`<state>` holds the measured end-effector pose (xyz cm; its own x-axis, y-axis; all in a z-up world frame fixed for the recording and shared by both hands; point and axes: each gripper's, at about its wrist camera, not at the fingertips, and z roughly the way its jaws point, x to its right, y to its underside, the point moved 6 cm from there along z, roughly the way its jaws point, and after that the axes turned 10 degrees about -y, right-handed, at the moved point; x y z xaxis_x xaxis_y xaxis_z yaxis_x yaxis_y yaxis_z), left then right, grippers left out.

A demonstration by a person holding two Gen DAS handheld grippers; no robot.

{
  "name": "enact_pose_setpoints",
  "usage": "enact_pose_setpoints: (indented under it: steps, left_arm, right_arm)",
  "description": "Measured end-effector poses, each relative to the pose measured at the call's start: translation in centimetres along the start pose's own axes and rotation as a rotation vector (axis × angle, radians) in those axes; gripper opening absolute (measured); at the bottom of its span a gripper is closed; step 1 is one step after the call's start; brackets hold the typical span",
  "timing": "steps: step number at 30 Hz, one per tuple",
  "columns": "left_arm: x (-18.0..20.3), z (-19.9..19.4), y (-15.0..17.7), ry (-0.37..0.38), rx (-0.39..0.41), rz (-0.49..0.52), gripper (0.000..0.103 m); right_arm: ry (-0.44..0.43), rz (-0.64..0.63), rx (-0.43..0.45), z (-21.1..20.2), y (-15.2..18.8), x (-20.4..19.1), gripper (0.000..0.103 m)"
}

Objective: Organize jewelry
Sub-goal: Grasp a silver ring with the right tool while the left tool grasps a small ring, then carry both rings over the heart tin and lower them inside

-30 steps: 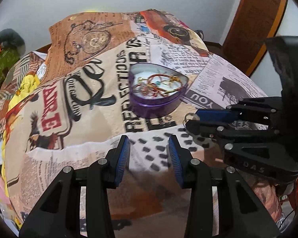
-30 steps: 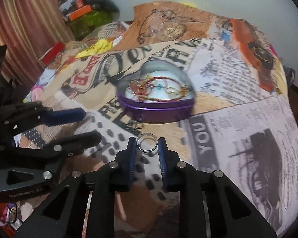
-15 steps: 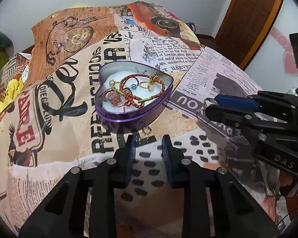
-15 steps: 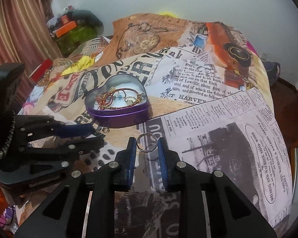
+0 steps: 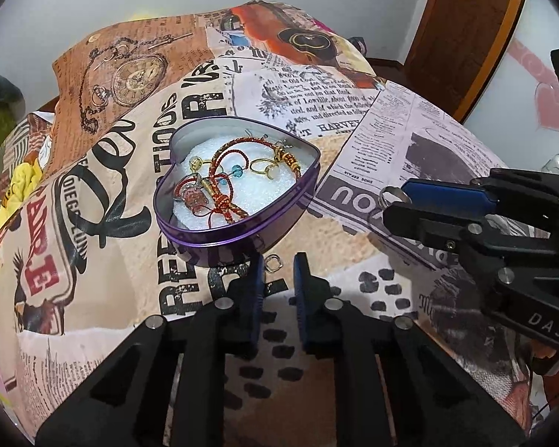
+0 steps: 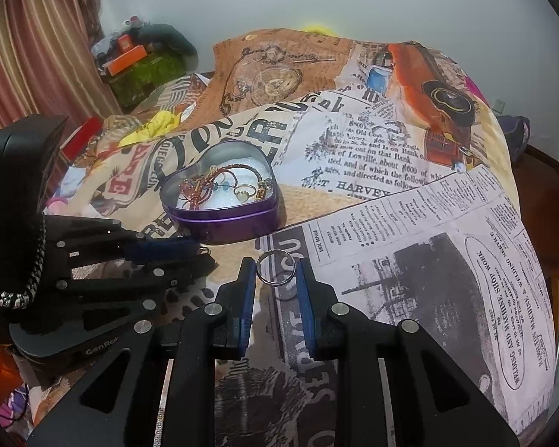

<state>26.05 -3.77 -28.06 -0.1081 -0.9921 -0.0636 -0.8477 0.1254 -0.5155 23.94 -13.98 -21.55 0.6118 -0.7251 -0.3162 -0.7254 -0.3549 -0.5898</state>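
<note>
A purple heart-shaped tin (image 5: 242,229) lies open on the printed bedspread; it also shows in the right wrist view (image 6: 227,219). It holds a red cord bracelet (image 5: 227,175), gold rings and beads on white foam. My right gripper (image 6: 275,272) is shut on a silver ring (image 6: 276,269), held above the bedspread right of the tin; that ring also shows in the left wrist view (image 5: 390,196). My left gripper (image 5: 277,272) is open with a narrow gap, its fingertips either side of a small silver ring (image 5: 273,262) lying just in front of the tin.
The bedspread (image 6: 391,193) covers a bed. A green box with orange items (image 6: 141,70) and a striped curtain (image 6: 37,56) stand at the far left. A wooden door (image 5: 462,26) is at the right. A yellow cloth (image 6: 156,126) lies behind the tin.
My left gripper has narrowed and moved up to the small ring by the tin. My right gripper has lifted the silver ring and drawn back to the right.
</note>
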Motion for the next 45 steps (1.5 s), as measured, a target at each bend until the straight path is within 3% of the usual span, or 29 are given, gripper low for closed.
enact_pose_setpoints:
  steps: [7, 17, 27, 45]
  left_arm:
    - [0.3, 0.1, -0.1, -0.016, 0.017, 0.019, 0.000]
    - [0.5, -0.4, 0.3, 0.005, 0.004, 0.035, 0.001]
    - [0.9, 0.3, -0.5, 0.005, -0.009, 0.036, 0.014]
    - [1.0, 0.6, -1.1, -0.002, 0.009, 0.048, 0.009]
  right_arm:
    - [0.003, 0.005, 0.001, -0.1, -0.1, 0.1, 0.020]
    - [0.017, 0.006, 0.026, -1.2, -0.6, 0.1, 0.020]
    - [0.017, -0.003, 0.020, -1.1, -0.3, 0.0, 0.020]
    - [0.022, 0.006, 0.015, -0.9, -0.5, 0.4, 0.020]
